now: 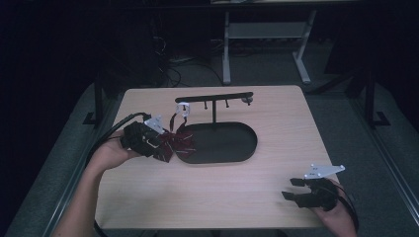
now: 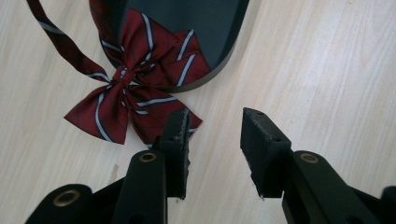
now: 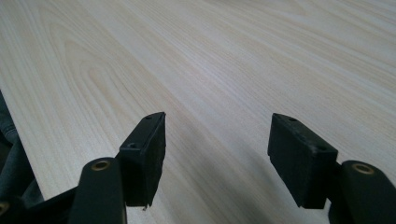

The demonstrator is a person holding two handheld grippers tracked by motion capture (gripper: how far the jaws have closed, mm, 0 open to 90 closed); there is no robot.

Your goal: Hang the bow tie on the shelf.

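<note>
Big pale wood worktop (image 1: 207, 197) across the middle of the high view, with a dark oval tray (image 1: 232, 143) at centre and a T-shaped stand (image 1: 214, 101) rising from it; neither gripper view gets the stand. Red striped bow tie (image 2: 130, 88) in the upper left of the left gripper view, half on the tray rim, half on wood. Left gripper (image 2: 215, 140) low over it, jaws partly apart, gripping nothing; left jaw tip overlapping the bow's lower edge, contact hard to call. Right gripper (image 3: 217, 154) at lower right, jaws wide, holding nothing. Strap cut off at the frame's top.
</note>
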